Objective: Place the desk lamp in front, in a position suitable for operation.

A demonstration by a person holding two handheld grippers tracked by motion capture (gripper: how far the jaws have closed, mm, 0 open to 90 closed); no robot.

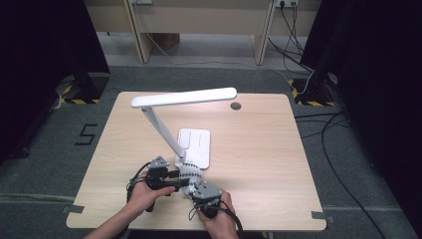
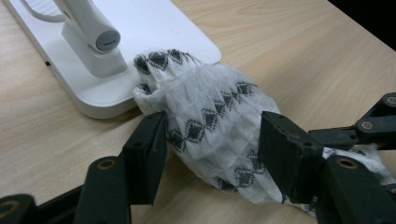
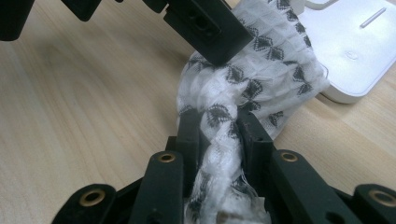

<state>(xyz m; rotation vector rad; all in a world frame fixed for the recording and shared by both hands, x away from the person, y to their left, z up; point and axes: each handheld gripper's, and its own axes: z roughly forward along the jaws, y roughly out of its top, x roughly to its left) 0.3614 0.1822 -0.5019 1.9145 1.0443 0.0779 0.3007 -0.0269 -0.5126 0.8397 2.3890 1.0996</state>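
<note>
Lay bunched on the tabletop [image 1: 259, 144], one white cloth [image 2: 210, 126] with black diamond marks, its far end touching the near edge of the lamp base [image 1: 196, 144]. Was pinched tight at its twisted near end by the right gripper [image 3: 219, 135], fingers [image 3: 189, 135] drawn narrow with the fabric squeezed between them. Sat wide around the fat middle of the cloth, the left gripper [image 2: 212, 154]; fingers [image 2: 149, 149] apparently brushing the fabric on both sides, though hard to tell whether actually pressing. Could snag or tear the loose weave if pulled against the right grip. Could also nudge or tip the one desk lamp [image 1: 184, 97], being so near. Counted: one cloth, one lamp, two grippers.
</note>
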